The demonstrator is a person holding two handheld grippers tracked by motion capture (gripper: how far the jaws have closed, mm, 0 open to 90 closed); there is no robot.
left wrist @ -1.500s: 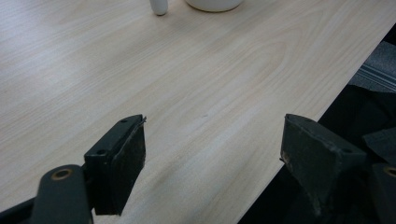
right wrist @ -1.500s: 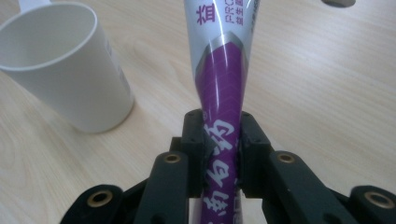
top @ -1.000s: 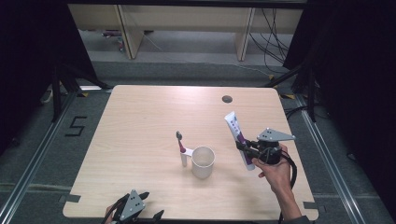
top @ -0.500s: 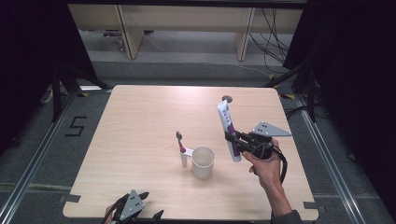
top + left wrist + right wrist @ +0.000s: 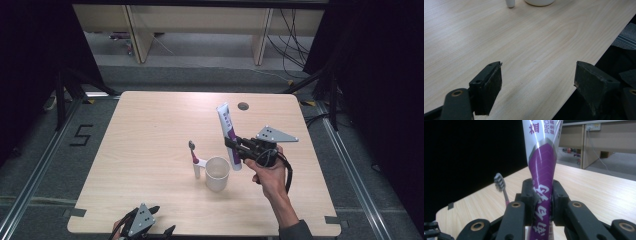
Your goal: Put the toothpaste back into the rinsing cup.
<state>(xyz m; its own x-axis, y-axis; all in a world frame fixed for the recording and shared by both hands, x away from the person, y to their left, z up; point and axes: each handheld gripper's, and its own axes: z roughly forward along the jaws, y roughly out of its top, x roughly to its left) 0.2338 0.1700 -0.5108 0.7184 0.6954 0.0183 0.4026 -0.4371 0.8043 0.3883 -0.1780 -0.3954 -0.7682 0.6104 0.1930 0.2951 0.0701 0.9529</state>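
A white and purple toothpaste tube (image 5: pixel 228 134) stands nearly upright above the table, and my right gripper (image 5: pixel 236 146) is shut on its lower part. In the right gripper view the tube (image 5: pixel 541 170) rises between the two pads, which press on both its sides. Just to the left of the tube stands a white cup (image 5: pixel 217 173). A pink toothbrush (image 5: pixel 194 156) stands upright beside the cup, bristles up, also the toothbrush (image 5: pixel 501 187) in the right gripper view. My left gripper (image 5: pixel 162 231) rests at the table's front edge, its jaws wide apart over bare wood (image 5: pixel 537 77).
The wooden table (image 5: pixel 150 130) has a round cable hole (image 5: pixel 243 106) near its back edge. Shelving and cables lie on the floor behind it. A floor mark reading 5 (image 5: pixel 81 134) sits to the left.
My right gripper has carried the toothpaste tube leftward and slightly up, toward the cup. The left gripper has stayed put.
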